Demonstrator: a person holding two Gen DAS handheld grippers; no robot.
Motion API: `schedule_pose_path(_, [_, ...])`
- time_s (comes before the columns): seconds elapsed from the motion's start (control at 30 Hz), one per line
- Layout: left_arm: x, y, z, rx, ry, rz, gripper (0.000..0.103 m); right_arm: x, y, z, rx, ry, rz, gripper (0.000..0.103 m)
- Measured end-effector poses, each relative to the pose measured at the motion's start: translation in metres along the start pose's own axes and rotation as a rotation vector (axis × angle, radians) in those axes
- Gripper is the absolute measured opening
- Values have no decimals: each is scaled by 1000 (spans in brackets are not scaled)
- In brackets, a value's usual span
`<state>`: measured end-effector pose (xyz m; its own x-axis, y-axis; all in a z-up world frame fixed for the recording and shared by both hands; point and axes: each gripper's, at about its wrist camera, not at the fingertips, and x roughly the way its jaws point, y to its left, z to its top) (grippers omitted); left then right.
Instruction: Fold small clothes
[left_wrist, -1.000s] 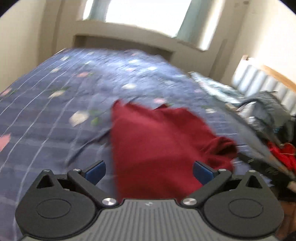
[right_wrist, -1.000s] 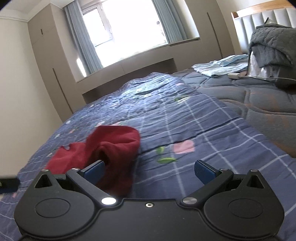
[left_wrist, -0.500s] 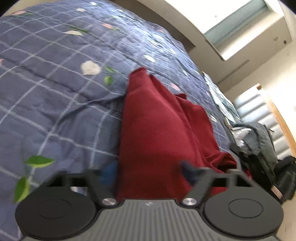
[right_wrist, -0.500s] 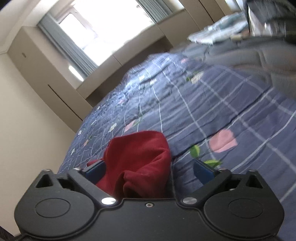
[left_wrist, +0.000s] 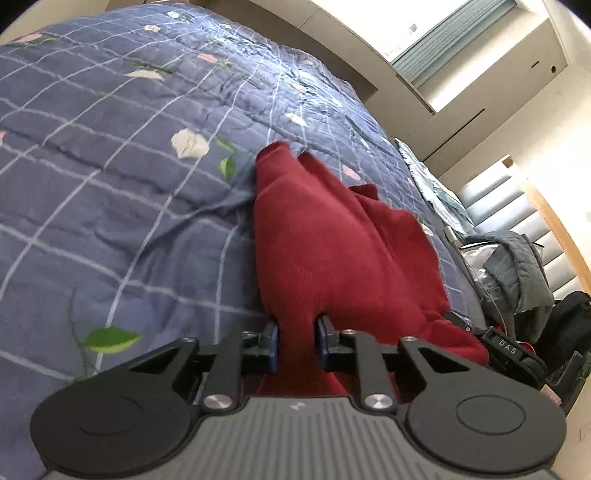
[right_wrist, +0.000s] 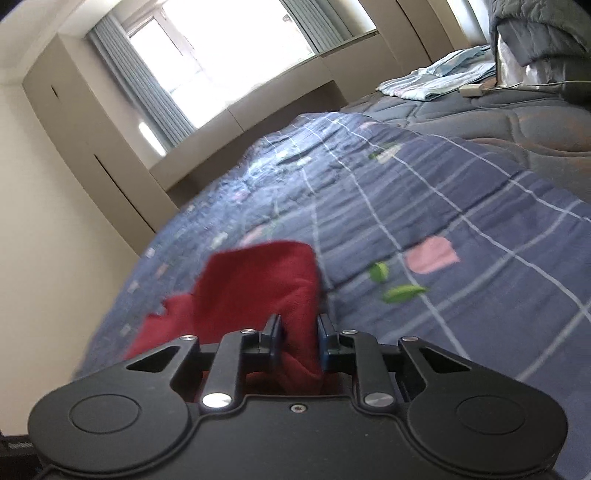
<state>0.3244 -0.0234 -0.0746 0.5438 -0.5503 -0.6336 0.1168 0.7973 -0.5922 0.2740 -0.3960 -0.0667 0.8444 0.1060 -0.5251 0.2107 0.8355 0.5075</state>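
Blue quilt (left_wrist: 110, 206), one red garment (left_wrist: 325, 251), two tools closing

Left gripper (left_wrist: 297, 341): grey ribbed body plate with a small pale mark at its far edge; two black round side housings, each with a raised disc; black linkage arms with triangular cut-outs, silver pivot screws; blue pads (left_wrist: 272, 343) on black fingers.

Right gripper (right_wrist: 298, 341): same build, but smooth black body plate with one small centre screw; blue pads (right_wrist: 323, 345).
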Motion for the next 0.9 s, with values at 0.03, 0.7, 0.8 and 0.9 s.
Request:
schedule_pose_path(0.03, [-1,-1,-1,5,-5,4,33,0,-2,-1,3,-5,1,22])
schedule_pose_path(0.7, [-3,-42,-40,226,-22,193,95,65,-7,53,-93,139,113,25])
schedule_pose_path(0.8, [-3,-41,-41,229,-19,193,95,58,10,58,-199,57,112,9])
schedule_pose_path(0.9, [0,-43,-43,236,-14,198,96,54,21,64,-258,-10,89,8])
